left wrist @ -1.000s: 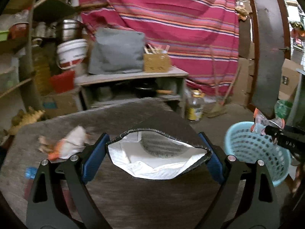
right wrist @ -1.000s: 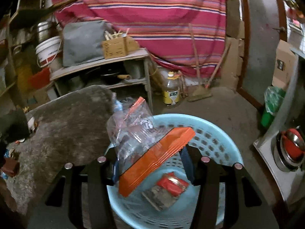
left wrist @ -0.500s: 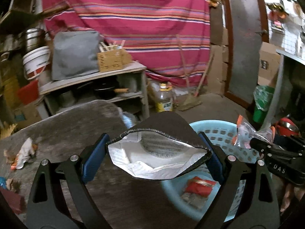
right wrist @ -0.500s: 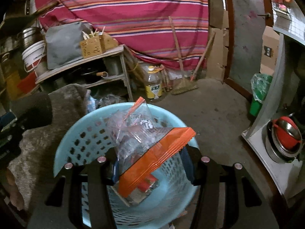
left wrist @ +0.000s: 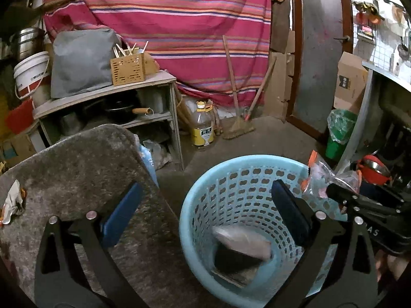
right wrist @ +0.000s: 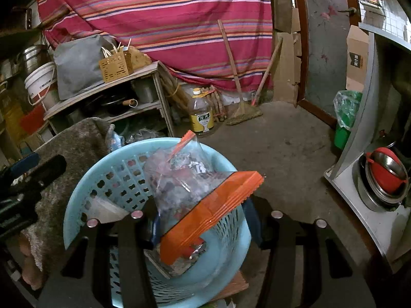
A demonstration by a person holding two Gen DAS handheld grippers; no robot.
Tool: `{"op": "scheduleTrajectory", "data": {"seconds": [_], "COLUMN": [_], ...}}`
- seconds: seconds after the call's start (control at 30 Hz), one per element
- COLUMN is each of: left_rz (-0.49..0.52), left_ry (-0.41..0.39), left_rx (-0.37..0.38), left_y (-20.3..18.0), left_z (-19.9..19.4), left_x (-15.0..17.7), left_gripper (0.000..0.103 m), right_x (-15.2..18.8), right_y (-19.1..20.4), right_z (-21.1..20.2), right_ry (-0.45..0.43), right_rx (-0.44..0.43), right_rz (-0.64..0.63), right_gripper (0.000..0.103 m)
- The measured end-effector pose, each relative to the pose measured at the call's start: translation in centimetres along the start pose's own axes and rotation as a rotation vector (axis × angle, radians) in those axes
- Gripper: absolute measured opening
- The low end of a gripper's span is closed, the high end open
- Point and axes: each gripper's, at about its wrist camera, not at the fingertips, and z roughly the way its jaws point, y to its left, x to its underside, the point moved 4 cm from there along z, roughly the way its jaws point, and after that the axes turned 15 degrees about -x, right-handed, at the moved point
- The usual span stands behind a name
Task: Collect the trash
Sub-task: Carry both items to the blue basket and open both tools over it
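A light blue perforated basket stands on the floor beside the felt-covered table. My left gripper hovers over it; its jaws are opening and nothing is between them. A silver-lined pouch lies inside the basket, blurred. My right gripper is shut on a clear zip bag with an orange strip, held above the basket's near rim. The same zip bag shows at the basket's right edge in the left wrist view. A crumpled wrapper lies on the table at the far left.
A wooden shelf unit with pots stands behind the table. An oil bottle and a broom lean by the striped cloth. A green bin and a counter with a red bowl are at the right.
My left gripper swung right from the table to over the basket and let go of the pouch, which now lies in the basket. My right gripper carried the zip bag over the basket.
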Motion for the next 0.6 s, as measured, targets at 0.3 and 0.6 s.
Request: {"op": "scheduleTrajectory", "data": {"seconds": [0.3, 0.6], "left_rz": [0.001, -0.019], "left_ry": [-0.064, -0.055], "left_rx": [-0.129, -0.223], "left_y": [4.5, 11.5], "left_z": [-2.4, -3.5], "left_x": [0.0, 1.0], "left_gripper": [0.098, 0.098], "right_x": [-0.1, 0.0], "right_y": [2.2, 4.3], "right_z": [1.2, 2.8], "right_ry": [0.023, 0.049], "right_rx": [-0.016, -0.024], "right_rz": [-0.021, -0.019], "right_gripper": [0.053, 0.07]}}
